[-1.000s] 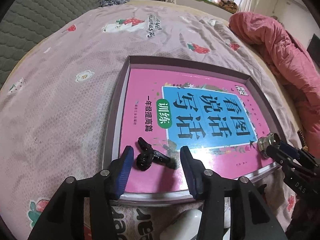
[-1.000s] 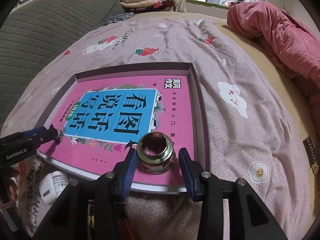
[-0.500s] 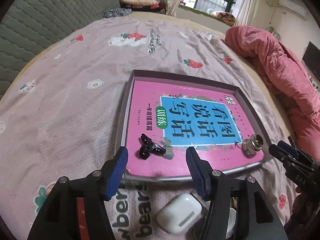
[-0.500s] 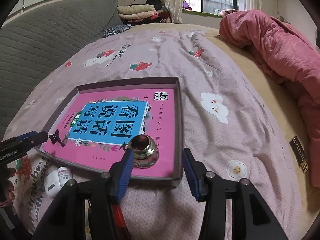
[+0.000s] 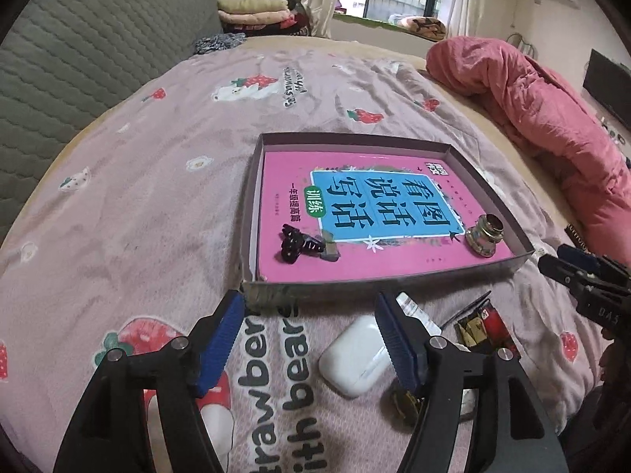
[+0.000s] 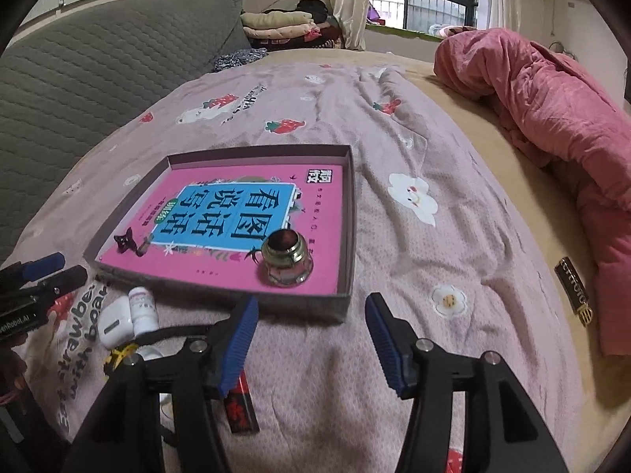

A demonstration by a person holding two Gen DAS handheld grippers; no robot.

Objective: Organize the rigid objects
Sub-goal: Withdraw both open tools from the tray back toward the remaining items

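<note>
left tool [image 5: 309, 337]: mine, jaws spread wide and empty, hanging over the bed just short of the tray's near wall; I judge that leaves room to drop on the next small piece
right tool [image 6: 311, 333]: also gaping, nothing between its pads, held clear of the tray's near right corner
tray [image 5: 489, 175]: shallow box on the bed, a pink book [image 5: 347, 268] lying flat in it as a firm floor for hard bits
clip [image 5: 295, 245]: black, resting on the book near the left wall
fitting [image 5: 484, 234]: metal, standing on the book in the tray's near right corner, well apart from the clip
case [image 5: 353, 354]: white, on the bedspread outside the tray beside a small bottle [image 6: 142, 309]; these look to be what's left to tidy in
</note>
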